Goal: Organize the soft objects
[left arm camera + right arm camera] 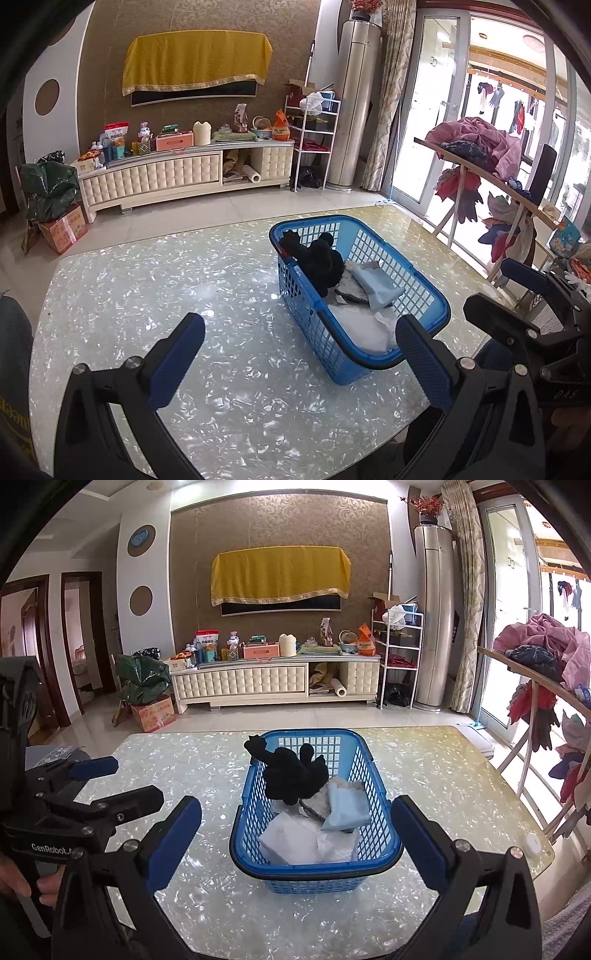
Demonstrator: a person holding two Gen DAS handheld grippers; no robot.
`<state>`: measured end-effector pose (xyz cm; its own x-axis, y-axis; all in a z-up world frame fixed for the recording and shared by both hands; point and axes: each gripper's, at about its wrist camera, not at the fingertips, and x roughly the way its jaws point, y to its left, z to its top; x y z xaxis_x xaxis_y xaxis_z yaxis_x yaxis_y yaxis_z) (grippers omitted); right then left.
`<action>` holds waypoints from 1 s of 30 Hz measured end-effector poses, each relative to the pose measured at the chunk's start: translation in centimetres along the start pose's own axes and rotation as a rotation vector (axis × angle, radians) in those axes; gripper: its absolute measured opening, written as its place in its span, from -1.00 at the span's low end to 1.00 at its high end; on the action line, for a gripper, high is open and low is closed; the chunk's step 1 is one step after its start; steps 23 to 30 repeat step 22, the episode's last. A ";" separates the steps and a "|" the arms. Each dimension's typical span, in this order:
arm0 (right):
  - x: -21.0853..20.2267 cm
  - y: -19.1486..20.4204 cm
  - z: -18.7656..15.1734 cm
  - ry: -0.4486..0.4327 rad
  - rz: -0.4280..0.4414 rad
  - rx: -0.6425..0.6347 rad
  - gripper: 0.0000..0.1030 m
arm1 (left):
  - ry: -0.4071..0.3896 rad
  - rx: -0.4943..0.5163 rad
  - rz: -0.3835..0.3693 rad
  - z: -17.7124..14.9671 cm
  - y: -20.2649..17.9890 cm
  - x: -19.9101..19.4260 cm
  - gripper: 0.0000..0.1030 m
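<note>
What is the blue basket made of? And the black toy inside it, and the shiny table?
The basket looks like hard, glossy plastic: its walls are a moulded grid of holes. The black toy seems to be soft plush, matte and fuzzy at the edges. The table has a smooth, mirror-like top with pearly flakes, maybe glass over a shell pattern; the exact material is unclear.

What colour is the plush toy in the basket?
Black: the plush toy leans against the blue basket rim, clearest in the right wrist view.

Left tool (301, 354) and right tool (295, 830) held side by side, level, both pointing forward. Each has its fingers spread wide with nothing between them.
</note>
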<state>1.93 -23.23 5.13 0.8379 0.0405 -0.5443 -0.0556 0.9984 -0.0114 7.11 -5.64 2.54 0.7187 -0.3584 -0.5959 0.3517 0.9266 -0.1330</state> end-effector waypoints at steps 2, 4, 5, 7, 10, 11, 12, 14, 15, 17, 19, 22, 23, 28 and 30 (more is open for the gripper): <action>-0.1 0.1 0.0 0.000 -0.001 -0.002 0.99 | 0.000 -0.001 -0.002 0.0 0.0 0.0 0.99; -0.1 0.1 0.0 0.000 -0.001 -0.002 0.99 | 0.001 -0.002 -0.003 0.0 -0.1 0.0 0.99; -0.1 0.1 0.0 0.000 -0.001 -0.002 0.99 | 0.000 -0.002 -0.005 0.0 -0.1 0.0 0.99; -0.1 0.1 0.1 0.001 -0.004 -0.003 0.99 | -0.001 -0.004 -0.007 0.0 -0.1 -0.1 0.99; -0.3 0.2 0.1 0.001 -0.006 -0.006 0.99 | -0.003 -0.007 -0.008 0.0 -0.1 -0.2 0.99; -0.3 0.2 0.1 0.001 -0.006 -0.005 0.99 | -0.003 -0.008 -0.010 -0.1 -0.1 -0.2 0.99; -0.4 0.1 0.1 0.001 -0.005 -0.005 0.99 | -0.003 -0.008 -0.011 -0.1 -0.1 -0.2 0.99; -0.4 0.1 0.1 0.001 -0.008 -0.006 0.99 | -0.003 -0.010 -0.010 -0.1 -0.1 -0.3 0.99; -0.4 0.1 0.1 0.002 -0.007 -0.006 0.99 | -0.004 -0.009 -0.011 -0.1 -0.1 -0.2 0.99; -0.4 0.1 0.1 0.003 -0.007 -0.006 0.99 | -0.005 -0.010 -0.013 -0.2 -0.2 -0.3 0.99; -0.4 0.1 0.1 0.005 -0.007 -0.005 0.99 | -0.007 -0.010 -0.018 -0.2 -0.2 -0.5 0.99; -0.5 0.1 0.0 0.006 -0.007 -0.004 0.99 | -0.011 -0.008 -0.010 -0.3 -0.5 -0.6 0.99; -0.5 0.1 0.0 0.006 -0.007 -0.004 0.99 | -0.011 -0.008 -0.010 -0.3 -0.5 -0.6 0.99; -0.5 0.1 0.0 0.006 -0.007 -0.004 0.99 | -0.011 -0.008 -0.010 -0.3 -0.5 -0.6 0.99; -0.5 0.1 0.0 0.006 -0.007 -0.004 0.99 | -0.011 -0.008 -0.010 -0.3 -0.5 -0.6 0.99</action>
